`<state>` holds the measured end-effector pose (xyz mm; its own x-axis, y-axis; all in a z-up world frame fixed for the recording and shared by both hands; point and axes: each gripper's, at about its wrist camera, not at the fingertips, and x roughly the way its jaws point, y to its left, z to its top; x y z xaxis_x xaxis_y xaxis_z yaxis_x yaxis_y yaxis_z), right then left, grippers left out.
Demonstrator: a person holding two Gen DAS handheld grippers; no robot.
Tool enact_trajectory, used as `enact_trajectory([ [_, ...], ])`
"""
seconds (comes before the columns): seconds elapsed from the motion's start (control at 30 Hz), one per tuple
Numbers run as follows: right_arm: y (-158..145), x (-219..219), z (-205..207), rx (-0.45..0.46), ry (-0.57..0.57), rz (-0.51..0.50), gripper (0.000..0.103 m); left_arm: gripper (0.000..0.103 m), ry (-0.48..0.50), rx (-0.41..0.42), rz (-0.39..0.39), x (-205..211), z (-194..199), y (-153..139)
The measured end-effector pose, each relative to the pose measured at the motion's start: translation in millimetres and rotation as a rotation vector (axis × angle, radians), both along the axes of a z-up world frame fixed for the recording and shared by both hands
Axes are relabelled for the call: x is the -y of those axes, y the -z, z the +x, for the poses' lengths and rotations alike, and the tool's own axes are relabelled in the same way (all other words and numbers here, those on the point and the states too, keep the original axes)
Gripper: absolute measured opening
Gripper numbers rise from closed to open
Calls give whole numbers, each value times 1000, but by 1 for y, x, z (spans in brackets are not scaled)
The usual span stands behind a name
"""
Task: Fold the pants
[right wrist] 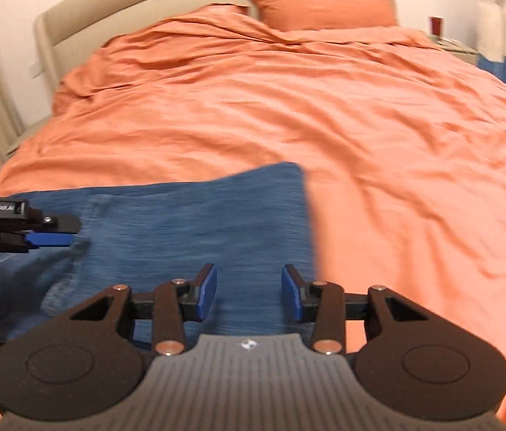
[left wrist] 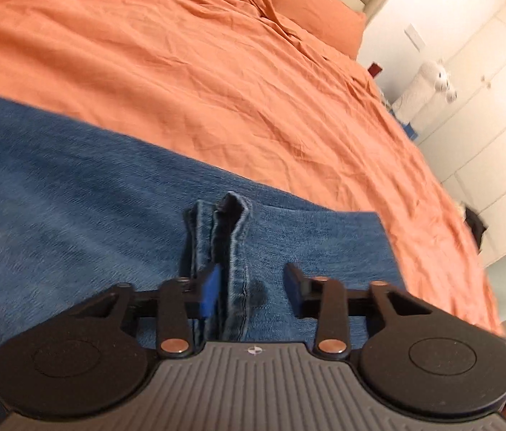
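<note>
Blue denim pants (left wrist: 73, 186) lie folded flat on an orange bed; they also show in the right wrist view (right wrist: 195, 222). My left gripper (left wrist: 253, 294) is open just above them, with a raised fold of hem (left wrist: 231, 237) standing between its fingers against the left pad. It also shows from the side in the right wrist view (right wrist: 55, 233), at the left edge of the pants. My right gripper (right wrist: 249, 292) is open and empty, hovering over the near right part of the pants, close to their right edge.
The orange duvet (right wrist: 360, 125) covers the whole bed, with orange pillows (right wrist: 317, 3) and a beige headboard (right wrist: 127, 3) at the far end. White wardrobe doors (left wrist: 486, 107) and a nightstand (right wrist: 458, 45) stand to the right of the bed.
</note>
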<state>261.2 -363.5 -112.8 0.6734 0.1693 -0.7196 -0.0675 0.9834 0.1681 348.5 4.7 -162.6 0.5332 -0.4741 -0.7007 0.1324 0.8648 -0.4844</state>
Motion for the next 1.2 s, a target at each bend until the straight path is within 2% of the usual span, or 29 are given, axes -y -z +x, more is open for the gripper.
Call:
enact_trajectory([
  [0.03, 1, 5, 3, -2, 12, -1, 37, 6, 7, 8, 48, 6, 0, -1],
  [0.07, 3, 11, 3, -3, 22, -4, 37, 4, 19, 31, 98, 12, -1, -3],
  [0.13, 7, 24, 3, -4, 42, -12, 37, 3, 40, 121, 168, 19, -12, -14],
  [0.2, 9, 36, 1, -7, 59, -7, 37, 2, 45, 172, 256, 22, -18, -23],
  [0.27, 13, 46, -4, -14, 62, 0, 37, 1, 48, 129, 307, 20, -9, -18],
  [0.33, 15, 50, -7, -24, 53, 5, 33, 1, 67, 64, 311, 18, -2, -5],
  [0.37, 16, 49, -8, -29, 46, 15, 29, 2, 76, 49, 317, 19, -1, -1],
  [0.43, 15, 48, -13, -32, 29, 31, 28, 5, 70, 46, 327, 21, -3, 2],
  [0.47, 14, 45, -17, -34, 12, 28, 28, 10, 57, 43, 320, 20, -5, 0],
  [0.53, 9, 38, -25, -27, -35, -14, 29, 11, 37, 39, 306, 16, -10, -6],
  [0.63, 7, 20, -35, -56, -131, -110, 37, 13, 43, 79, 312, 19, -27, -20],
  [0.67, 8, 15, -38, -67, -156, -138, 42, 13, 67, 100, 315, 22, -34, -25],
  [0.77, 18, -4, -39, -70, -188, -252, 43, 13, 140, 137, 372, 39, -48, -32],
  [0.87, 30, -17, -29, -58, -176, -314, 43, 13, 183, 132, 440, 56, -55, -21],
  [0.97, 47, -33, -15, -79, -195, -393, 42, 5, 164, 74, 475, 58, -51, -2],
  [1.03, 51, -40, -14, -58, -205, -459, 42, 4, 157, 62, 485, 56, -51, 5],
  [1.07, 50, -42, -16, -41, -205, -497, 30, 5, 161, 58, 486, 56, -50, 6],
  [1.13, 43, -39, -21, -36, -225, -511, 8, 5, 170, 46, 494, 57, -48, 7],
  [1.2, 35, -33, -29, -19, -255, -513, 3, 5, 184, 41, 504, 58, -47, 8],
])
